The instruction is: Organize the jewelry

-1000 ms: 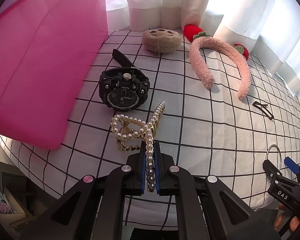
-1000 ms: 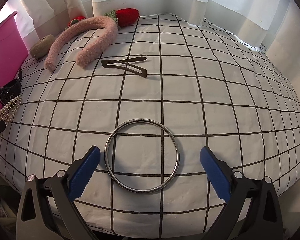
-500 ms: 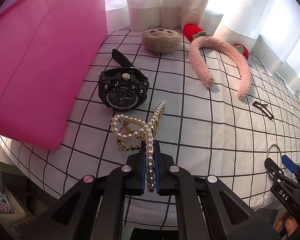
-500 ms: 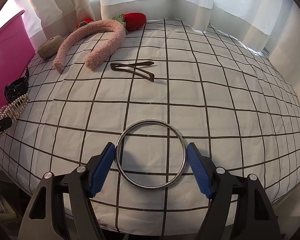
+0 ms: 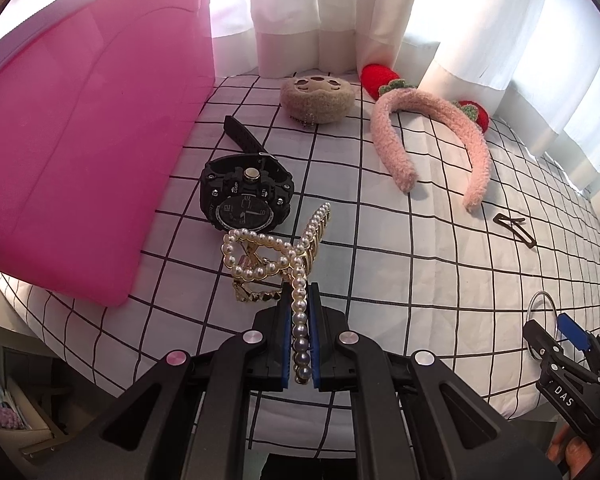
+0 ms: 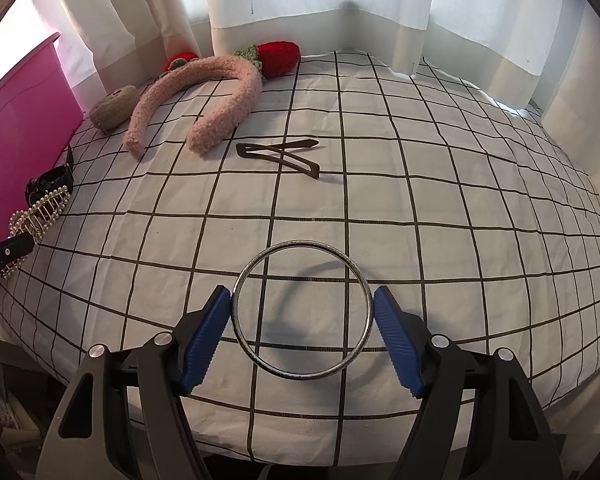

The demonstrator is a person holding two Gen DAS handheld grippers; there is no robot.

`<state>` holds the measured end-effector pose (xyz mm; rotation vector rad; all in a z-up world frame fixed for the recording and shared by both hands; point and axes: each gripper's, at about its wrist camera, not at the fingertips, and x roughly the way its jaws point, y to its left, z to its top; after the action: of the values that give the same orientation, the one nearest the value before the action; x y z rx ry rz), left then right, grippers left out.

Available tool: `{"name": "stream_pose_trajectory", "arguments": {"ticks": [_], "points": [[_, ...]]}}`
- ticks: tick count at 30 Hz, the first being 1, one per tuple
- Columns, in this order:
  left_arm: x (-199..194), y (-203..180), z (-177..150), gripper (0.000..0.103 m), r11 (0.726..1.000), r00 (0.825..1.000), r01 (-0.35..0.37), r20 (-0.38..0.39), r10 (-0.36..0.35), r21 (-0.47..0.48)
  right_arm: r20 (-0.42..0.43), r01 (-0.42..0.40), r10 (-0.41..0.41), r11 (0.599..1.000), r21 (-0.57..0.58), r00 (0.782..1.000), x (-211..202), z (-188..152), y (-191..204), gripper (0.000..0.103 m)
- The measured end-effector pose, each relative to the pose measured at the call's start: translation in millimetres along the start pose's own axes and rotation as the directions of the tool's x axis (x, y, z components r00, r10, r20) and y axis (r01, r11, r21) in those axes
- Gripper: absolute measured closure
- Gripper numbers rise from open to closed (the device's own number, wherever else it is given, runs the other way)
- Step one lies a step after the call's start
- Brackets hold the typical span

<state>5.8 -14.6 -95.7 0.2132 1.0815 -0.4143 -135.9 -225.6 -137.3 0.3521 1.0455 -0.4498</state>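
Observation:
My left gripper (image 5: 300,300) is shut on one arm of a pearl hair claw (image 5: 276,252), which rests on the checked cloth next to a black watch (image 5: 246,200). My right gripper (image 6: 302,304) is shut on a silver bangle (image 6: 300,256), one blue pad on each side of the ring; the bangle looks lifted a little, with its shadow on the cloth below. The bangle (image 5: 542,308) and right gripper also show at the lower right of the left wrist view. The pearl claw (image 6: 40,210) shows at the far left of the right wrist view.
A pink bin (image 5: 80,140) stands at the left. A pink fuzzy headband (image 6: 204,96) with red strawberries, a brown plush cookie (image 5: 318,96) and a dark hair clip (image 6: 278,156) lie on the cloth. White curtains hang behind. The table edge is close in front.
My right gripper has closed from wide open onto the silver bangle and raised it slightly. My left gripper has stayed shut on the pearl claw without moving.

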Motion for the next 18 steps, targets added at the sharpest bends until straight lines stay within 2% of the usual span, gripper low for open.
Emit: {"name": "stream_pose_trajectory", "arguments": {"ticks": [13, 18], "points": [[-30, -6, 18, 0.095, 1.0, 0.998, 0.019, 0.063, -0.018, -0.002, 0.086, -0.023, 0.027, 0.999, -0.047, 0.996, -34, 28, 15, 0.032], [-49, -6, 33, 0.095, 1.0, 0.993, 0.02, 0.116, -0.019, -0.005, 0.131, -0.035, 0.045, 0.996, -0.079, 0.99, -53, 48, 26, 0.032]]}}
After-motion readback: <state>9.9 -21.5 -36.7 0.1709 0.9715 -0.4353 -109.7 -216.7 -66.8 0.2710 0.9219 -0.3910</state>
